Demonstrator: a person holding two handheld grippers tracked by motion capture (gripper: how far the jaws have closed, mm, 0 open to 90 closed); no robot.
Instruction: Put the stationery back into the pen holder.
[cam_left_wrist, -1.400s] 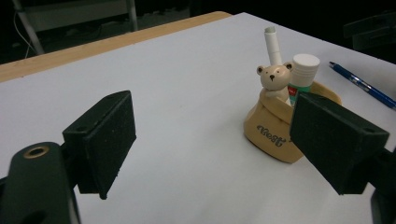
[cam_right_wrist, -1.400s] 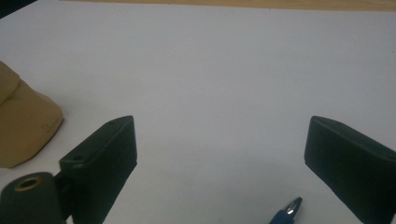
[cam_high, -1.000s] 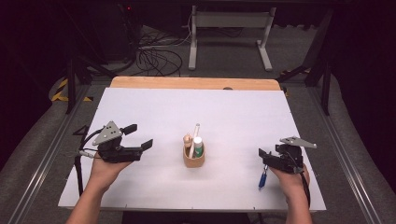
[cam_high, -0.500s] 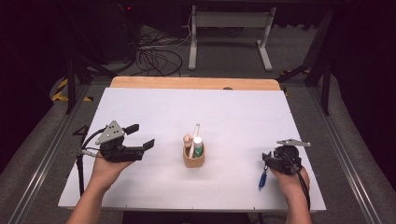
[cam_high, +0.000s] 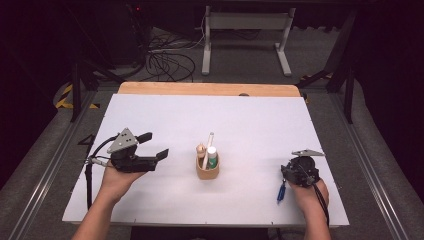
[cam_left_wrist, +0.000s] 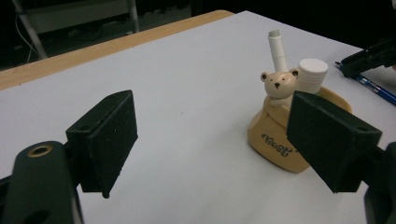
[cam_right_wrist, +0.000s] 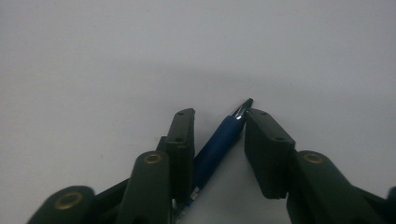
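Blue pen (cam_right_wrist: 218, 144) is the thing in hand, lying flat on the counter (cam_high: 165, 115) near its right near corner, and in the right gripper view it runs slantwise between the 2 black jaws of the right tongs (cam_right_wrist: 219, 116).

By size, largest first: the counter, a white sheet over a wooden top whose tan edge shows along the far side. Next the left tongs (cam_high: 155, 146), held above the left half of the counter, its 2 jaws spread wide with nothing between them; in the left gripper view the pads (cam_left_wrist: 103, 140) frame bare white surface. Then the right tongs (cam_high: 291, 175), low over the counter at the right; its jaws have just been closing around the pen, which sits between them, the left pad against the barrel and the right pad touching near the tip. After that the beige holder (cam_high: 207, 169) at mid-counter, with a small bear figure (cam_left_wrist: 277, 84) on its front, a white stick (cam_left_wrist: 279, 49) and a white-capped tube (cam_left_wrist: 312, 72) standing in it. Smallest is the pen (cam_high: 281, 192), well apart from the holder.
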